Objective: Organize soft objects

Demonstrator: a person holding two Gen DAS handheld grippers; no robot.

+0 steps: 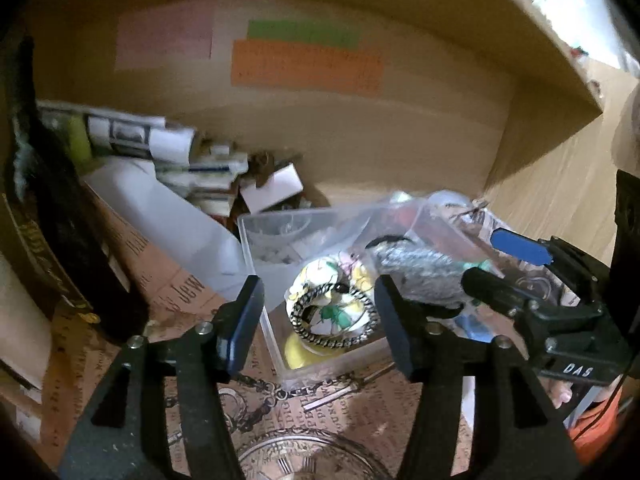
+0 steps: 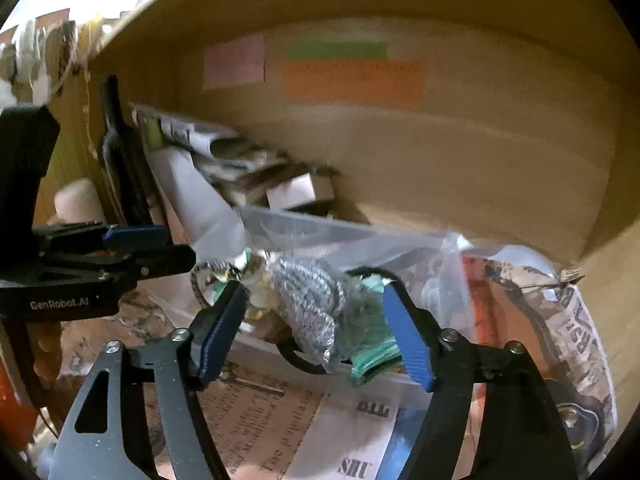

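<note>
A clear plastic box [image 1: 256, 236] stands on a shelf and holds soft hair ties. In it lie a flowered white scrunchie [image 1: 332, 280], a black-and-white braided ring [image 1: 320, 336] and a grey knitted scrunchie [image 1: 420, 276]. My left gripper [image 1: 316, 316] is open in front of the box, empty. My right gripper [image 2: 312, 324] is open, its fingers either side of the grey scrunchie [image 2: 312, 304] and a green one [image 2: 372, 344] at the box's front edge. Whether the pads touch them I cannot tell. The right gripper also shows in the left wrist view [image 1: 504, 268].
The shelf is a wooden cubby with pink, green and orange notes [image 1: 304, 64] on its back wall. Papers and small boxes [image 1: 192, 160] pile at the back left, a dark bottle [image 1: 52, 208] stands left. A clear bag [image 2: 440, 264] and printed paper [image 2: 576, 320] lie right.
</note>
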